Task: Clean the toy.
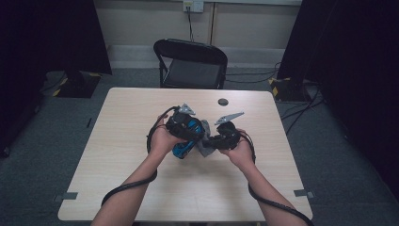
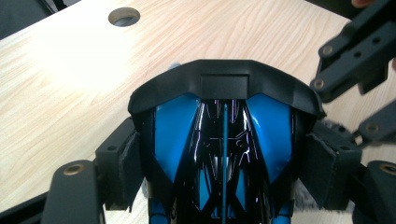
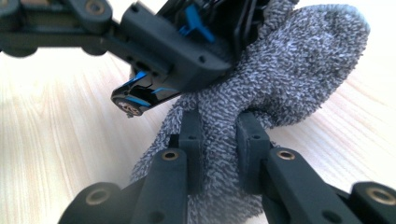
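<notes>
A blue and black toy car (image 2: 224,140) is clamped between the pads of my left gripper (image 2: 224,163), held above the middle of the table; from above the toy car (image 1: 184,147) shows under the left gripper (image 1: 188,134). My right gripper (image 3: 219,140) is shut on a grey fuzzy cloth (image 3: 289,79), which is pressed against the car's side (image 3: 163,88). In the high view the cloth (image 1: 205,147) sits between the two grippers, with the right gripper (image 1: 217,141) just right of it.
The wooden table (image 1: 141,188) has a round dark cable hole (image 1: 223,101) near its far edge; the same hole (image 2: 124,16) appears ahead of the left gripper. A black folding chair (image 1: 190,63) stands behind the table. Cables trail along both forearms.
</notes>
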{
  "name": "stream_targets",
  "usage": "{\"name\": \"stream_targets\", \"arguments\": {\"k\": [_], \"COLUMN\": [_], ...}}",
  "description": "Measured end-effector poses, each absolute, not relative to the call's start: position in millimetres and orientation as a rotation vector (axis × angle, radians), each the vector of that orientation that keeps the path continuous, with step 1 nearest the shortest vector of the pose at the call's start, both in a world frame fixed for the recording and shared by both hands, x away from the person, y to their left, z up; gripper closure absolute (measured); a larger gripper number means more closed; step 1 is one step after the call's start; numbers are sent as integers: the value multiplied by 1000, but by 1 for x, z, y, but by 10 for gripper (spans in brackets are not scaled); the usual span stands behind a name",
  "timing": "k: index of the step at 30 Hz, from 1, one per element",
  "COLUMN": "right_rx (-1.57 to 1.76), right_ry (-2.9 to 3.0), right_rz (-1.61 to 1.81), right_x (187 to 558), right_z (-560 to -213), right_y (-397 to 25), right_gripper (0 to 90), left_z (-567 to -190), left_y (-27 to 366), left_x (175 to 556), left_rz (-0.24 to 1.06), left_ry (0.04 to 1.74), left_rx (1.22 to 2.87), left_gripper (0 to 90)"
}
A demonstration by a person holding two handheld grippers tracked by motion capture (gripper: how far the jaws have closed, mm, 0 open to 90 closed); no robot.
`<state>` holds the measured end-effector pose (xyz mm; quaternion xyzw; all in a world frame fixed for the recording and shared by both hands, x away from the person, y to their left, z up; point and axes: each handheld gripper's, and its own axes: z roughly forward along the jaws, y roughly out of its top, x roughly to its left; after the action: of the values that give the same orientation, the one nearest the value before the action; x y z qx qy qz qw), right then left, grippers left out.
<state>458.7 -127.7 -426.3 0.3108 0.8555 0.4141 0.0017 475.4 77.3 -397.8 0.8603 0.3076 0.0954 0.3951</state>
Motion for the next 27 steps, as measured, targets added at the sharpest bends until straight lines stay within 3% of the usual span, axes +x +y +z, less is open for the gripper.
{"name": "stream_targets", "arguments": {"k": [27], "right_rx": [923], "right_ry": [2809], "right_rz": [1314], "right_x": [440], "right_z": [-460], "right_y": [-95], "right_gripper": [753], "left_z": [-393], "left_y": [71], "left_x": [487], "left_rz": [253], "left_ry": [826], "left_rx": [2143], "left_gripper": [254]}}
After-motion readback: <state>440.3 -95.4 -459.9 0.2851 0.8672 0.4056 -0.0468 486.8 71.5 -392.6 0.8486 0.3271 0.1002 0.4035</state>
